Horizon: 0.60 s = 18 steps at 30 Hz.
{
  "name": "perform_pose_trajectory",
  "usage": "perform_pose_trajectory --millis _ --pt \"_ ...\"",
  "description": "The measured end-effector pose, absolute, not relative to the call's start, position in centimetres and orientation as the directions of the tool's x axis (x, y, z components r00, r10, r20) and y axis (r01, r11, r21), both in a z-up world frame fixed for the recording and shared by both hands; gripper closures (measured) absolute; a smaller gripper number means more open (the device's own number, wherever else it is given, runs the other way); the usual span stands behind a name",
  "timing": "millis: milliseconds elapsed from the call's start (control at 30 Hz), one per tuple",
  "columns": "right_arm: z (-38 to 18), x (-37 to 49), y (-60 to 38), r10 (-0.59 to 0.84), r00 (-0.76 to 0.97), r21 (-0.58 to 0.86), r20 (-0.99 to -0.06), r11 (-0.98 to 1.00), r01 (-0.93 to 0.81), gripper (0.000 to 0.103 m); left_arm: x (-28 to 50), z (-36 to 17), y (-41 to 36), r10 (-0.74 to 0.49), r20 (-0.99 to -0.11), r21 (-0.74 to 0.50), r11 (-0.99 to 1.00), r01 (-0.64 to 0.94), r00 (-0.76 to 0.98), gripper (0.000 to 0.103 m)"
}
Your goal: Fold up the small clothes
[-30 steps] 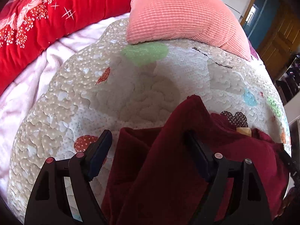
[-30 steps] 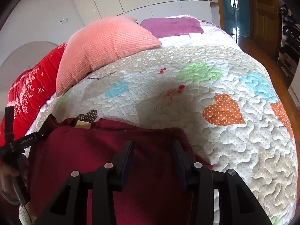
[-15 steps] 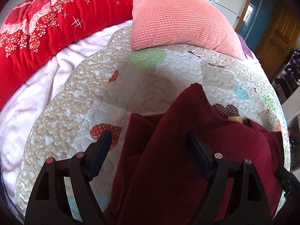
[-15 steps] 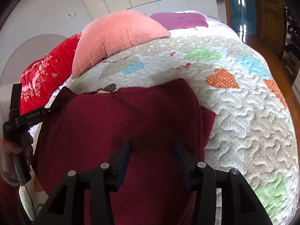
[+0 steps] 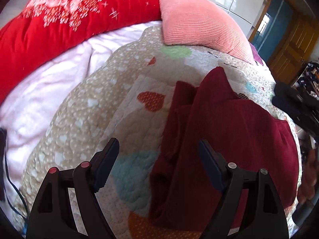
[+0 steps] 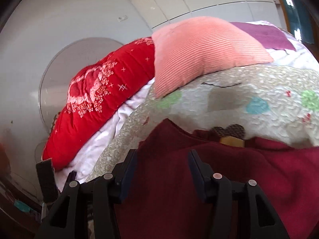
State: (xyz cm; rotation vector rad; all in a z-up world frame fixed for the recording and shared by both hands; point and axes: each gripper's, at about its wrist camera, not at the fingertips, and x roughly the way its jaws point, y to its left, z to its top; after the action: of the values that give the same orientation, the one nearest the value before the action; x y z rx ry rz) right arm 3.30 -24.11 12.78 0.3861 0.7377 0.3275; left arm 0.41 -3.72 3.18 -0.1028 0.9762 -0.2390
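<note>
The dark red garment (image 6: pixel 229 189) (lower part) runs off the frame's bottom.

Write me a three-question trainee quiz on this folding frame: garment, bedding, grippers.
1. True or false: the dark red garment lies on the heart quilt.
2. What rests at the quilt's far end? A) pink pillow B) basket C) book
3. Fill in: the left gripper is ____, its pads apart over quilt and the garment's edge.

Key: 1 true. 2 A. 3 open. The right gripper has also just been opening; the garment shows between its jaws, but the pads do not press it.
</note>
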Motion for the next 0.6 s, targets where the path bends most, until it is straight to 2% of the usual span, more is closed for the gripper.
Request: perform_pose_trajectory --millis 33,100,133,367,467,567,600 --pt "12.5 4.4 -22.8 0.41 0.686 0.426 -0.601 0.891 -0.159 0.052 0.4 2.8 -3.3 -0.257 -0.812 -0.209 0.966 0.149 0.524 0.021" --pt "11.3 7.0 -20.7 0.373 0.661 0.388 -0.651 0.912 -0.132 0.068 0.4 2.2 -2.9 -0.269 -0.814 -0.228 0.963 0.142 0.516 0.021" --pt "10.5 8.5 -19.8 0.366 0.639 0.38 -0.677 0.917 -0.123 0.069 0.3 1.9 -2.7 -0.28 -0.813 -0.241 0.96 0.143 0.511 0.021" --pt "5.5 14.3 -16.1 0.282 0.56 0.289 -0.779 0.954 -0.079 0.069 0.4 0.9 -2.1 -0.327 -0.801 -0.294 0.945 0.147 0.501 0.021" --pt "6.1 14.0 -15.8 0.268 0.568 0.258 -0.778 0.961 -0.101 0.068 0.5 0.8 -2.1 -0.335 -0.801 -0.303 0.942 0.148 0.495 0.021" --pt "7.4 12.5 -16.8 0.33 0.572 0.319 -0.751 0.94 -0.122 0.068 0.2 0.8 -2.0 -0.338 -0.798 -0.304 0.941 0.15 0.499 0.021" --pt "7.8 11.8 -17.3 0.345 0.577 0.341 -0.74 0.932 -0.121 0.064 0.2 0.8 -2.0 -0.34 -0.798 -0.309 0.94 0.147 0.497 0.021"
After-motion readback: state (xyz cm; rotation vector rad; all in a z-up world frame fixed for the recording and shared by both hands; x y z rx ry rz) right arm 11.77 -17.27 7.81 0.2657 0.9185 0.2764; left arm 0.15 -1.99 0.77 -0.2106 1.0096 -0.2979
